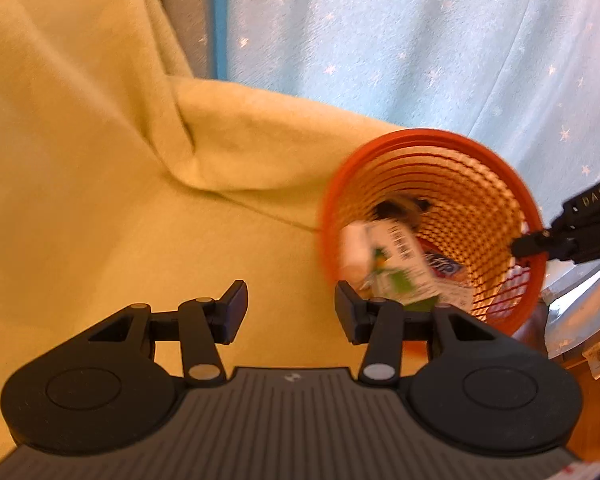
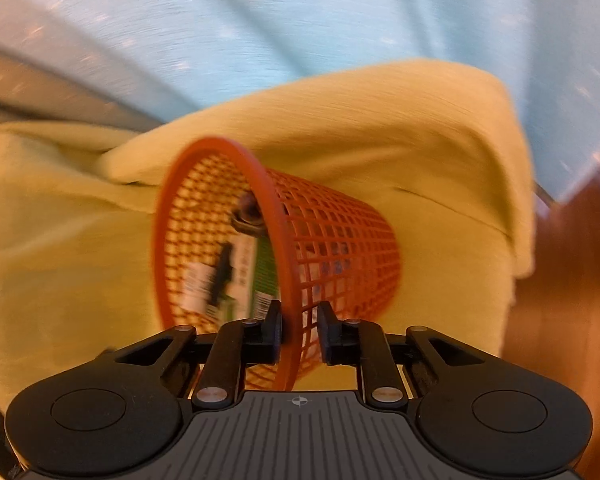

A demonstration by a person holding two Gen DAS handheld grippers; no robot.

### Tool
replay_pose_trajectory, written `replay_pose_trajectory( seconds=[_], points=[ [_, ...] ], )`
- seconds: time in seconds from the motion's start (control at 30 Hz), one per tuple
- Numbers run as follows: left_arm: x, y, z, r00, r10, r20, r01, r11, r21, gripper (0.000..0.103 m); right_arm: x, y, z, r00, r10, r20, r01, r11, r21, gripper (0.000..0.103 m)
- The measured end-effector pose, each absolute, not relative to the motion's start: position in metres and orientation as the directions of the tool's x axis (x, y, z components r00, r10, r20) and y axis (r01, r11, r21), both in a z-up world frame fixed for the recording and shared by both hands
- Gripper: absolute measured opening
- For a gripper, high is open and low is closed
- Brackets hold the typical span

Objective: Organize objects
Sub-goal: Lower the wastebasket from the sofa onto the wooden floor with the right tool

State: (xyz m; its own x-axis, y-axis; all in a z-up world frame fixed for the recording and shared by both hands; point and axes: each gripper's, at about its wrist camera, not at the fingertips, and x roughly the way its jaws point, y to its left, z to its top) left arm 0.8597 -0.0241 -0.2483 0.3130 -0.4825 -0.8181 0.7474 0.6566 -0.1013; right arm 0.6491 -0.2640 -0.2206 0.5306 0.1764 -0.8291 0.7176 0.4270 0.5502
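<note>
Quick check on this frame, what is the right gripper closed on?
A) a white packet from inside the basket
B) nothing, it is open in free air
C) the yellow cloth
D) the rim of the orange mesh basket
D: in the right wrist view the right gripper has one finger inside and one outside the rim of the orange mesh basket, pinching its wall.

Pale blue star-print curtain (image 1: 420,40), yellow cloth (image 1: 80,160), wooden floor (image 2: 572,280)
</note>
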Motion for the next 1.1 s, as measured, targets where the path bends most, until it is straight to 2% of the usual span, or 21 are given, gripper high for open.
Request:
replay_pose_trajectory(
  seconds=[0.23,0.47,0.57,0.63,0.73,1.1],
  points=[
    [0.852,0.007,-0.248,0.339,-0.424,-0.840,0.700,0.710,-0.076,0.042,0.616,-0.275,-0.247,0.488,0.130,-0.863,0.807,0.309,0.503,0.015],
    [0.841,0.021,-0.244,0.359,-0.406,-0.840,0.698,0.715,-0.047,0.042,0.599,-0.285,-0.265,0.498,0.090,-0.862,0.858,0.091,0.505,0.019],
    [0.835,0.026,-0.242,0.362,-0.411,-0.837,0.698,0.715,-0.048,0.042,0.605,-0.285,-0.269,0.494,0.082,-0.866,0.857,0.125,0.500,0.018],
    [0.831,0.029,-0.241,0.365,-0.411,-0.836,0.699,0.714,-0.046,0.042,0.608,-0.284,-0.268,0.502,0.065,-0.862,0.852,0.134,0.506,0.011],
    [0.822,0.036,-0.241,0.366,-0.404,-0.838,0.698,0.715,-0.040,0.042,0.599,-0.284,-0.271,0.521,0.070,-0.851,0.842,0.124,0.526,0.009],
    [0.781,0.038,-0.246,0.389,-0.360,-0.848,0.651,0.759,-0.023,0.042,0.539,-0.308,-0.287,0.570,0.192,-0.799,0.797,0.108,0.594,0.008]
  ],
)
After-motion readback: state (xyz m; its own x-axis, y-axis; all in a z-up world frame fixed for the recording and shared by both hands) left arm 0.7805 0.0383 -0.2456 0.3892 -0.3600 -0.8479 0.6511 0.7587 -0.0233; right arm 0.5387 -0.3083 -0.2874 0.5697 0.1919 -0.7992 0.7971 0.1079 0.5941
